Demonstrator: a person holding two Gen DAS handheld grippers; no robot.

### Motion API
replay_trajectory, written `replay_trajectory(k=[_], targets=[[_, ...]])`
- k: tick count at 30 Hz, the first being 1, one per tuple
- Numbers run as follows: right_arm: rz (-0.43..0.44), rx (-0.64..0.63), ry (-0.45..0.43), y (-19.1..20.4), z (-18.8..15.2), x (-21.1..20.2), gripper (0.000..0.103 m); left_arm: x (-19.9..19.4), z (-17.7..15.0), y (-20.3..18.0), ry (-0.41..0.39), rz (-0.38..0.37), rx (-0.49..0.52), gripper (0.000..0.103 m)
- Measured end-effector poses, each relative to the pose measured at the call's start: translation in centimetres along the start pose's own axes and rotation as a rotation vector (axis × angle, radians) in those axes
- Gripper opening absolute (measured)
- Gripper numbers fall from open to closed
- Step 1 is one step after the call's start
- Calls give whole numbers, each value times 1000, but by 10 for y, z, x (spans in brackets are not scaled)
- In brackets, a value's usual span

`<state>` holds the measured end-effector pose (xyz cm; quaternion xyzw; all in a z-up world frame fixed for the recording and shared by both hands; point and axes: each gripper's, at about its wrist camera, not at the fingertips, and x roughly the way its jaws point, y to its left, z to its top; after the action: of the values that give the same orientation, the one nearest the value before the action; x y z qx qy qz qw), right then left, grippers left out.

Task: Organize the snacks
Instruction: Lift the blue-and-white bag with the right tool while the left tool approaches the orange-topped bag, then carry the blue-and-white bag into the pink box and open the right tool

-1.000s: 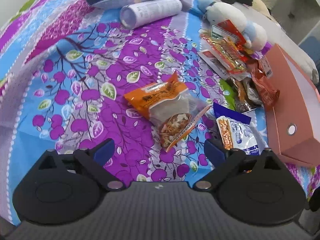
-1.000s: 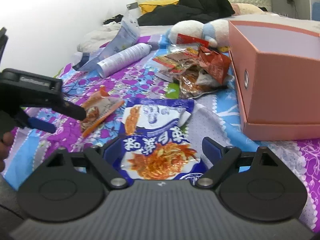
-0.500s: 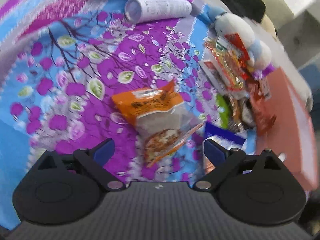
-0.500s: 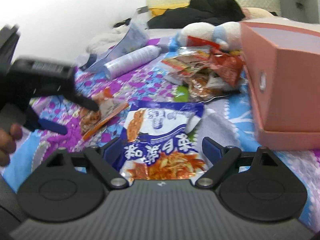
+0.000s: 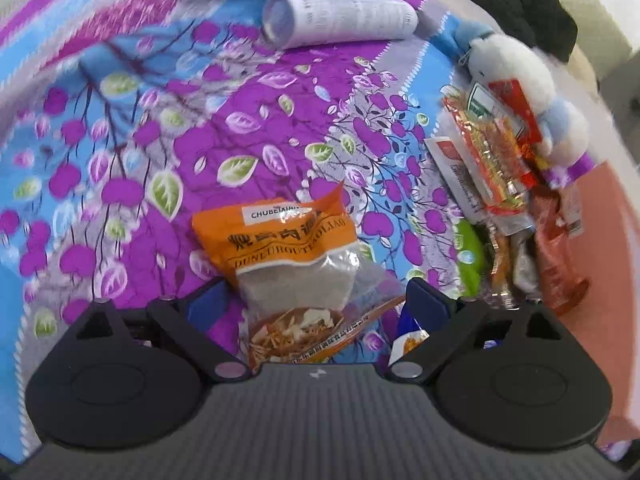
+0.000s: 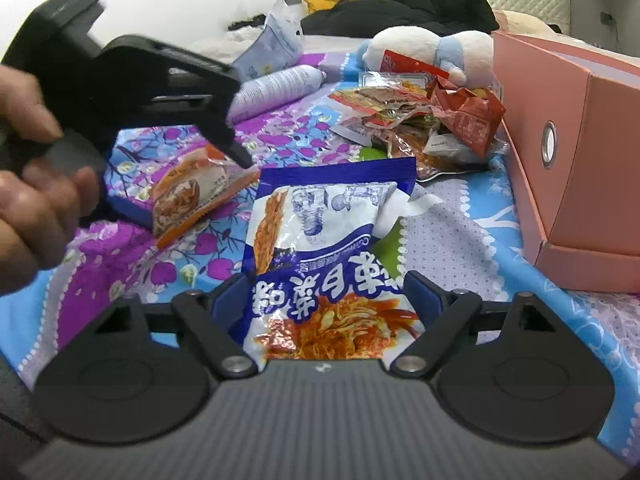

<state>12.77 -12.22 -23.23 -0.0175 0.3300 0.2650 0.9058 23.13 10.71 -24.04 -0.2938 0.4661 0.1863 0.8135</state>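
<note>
Orange snack pack (image 5: 288, 268) lies flat on the floral bedspread (image 5: 224, 120), long axis running straight out from the left gripper (image 5: 316, 300): orange header end points away, clear end w/ the food picture sits toward the gripper body. Blue-white snack pack (image 6: 320, 256) lies the same way w/ respect to the right gripper (image 6: 324, 296): dark blue top strip far, red noodle picture near.

Around them: beyond the left jaws, a white cylinder bottle (image 5: 340, 18) lies on its side. Fwd-right of them, a heap of red/orange wrappers (image 5: 488, 160) leans on a white-blue plush toy (image 5: 520, 80). Pink box (image 6: 572, 152) stands right of the right jaws, near the blue pack but apart from it; wrapper heap lies between the box and the plush. A green packet (image 6: 374, 154) pokes out just past the blue pack's far edge. In the right view the left gripper's near finger tip (image 6: 240, 156) comes down just beside the orange pack's edge; touching or not, can't tell.

Left jaws are wide apart, orange pack's near half between them, not pinched. Right jaws are also spread, blue pack's near end between them, gaps on both sides.
</note>
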Motion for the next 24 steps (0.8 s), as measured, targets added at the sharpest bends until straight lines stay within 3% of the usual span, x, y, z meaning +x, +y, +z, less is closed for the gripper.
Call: replay_trajectory(k=[4,12,16,24], targets=[[5,-5,19,1,4,0,75,8,0,-3,-14,27,13,94],[-10,-6,24,2,10,-9,41,-4,-7,-5,-45,23,108,84],[-24,7,26,-1,11,-15,37,-11,-12,-1,-29,-27,124,77],[-73,90,20,-23,16,-26,36,-24,-22,-7,-1,-82,245,74]])
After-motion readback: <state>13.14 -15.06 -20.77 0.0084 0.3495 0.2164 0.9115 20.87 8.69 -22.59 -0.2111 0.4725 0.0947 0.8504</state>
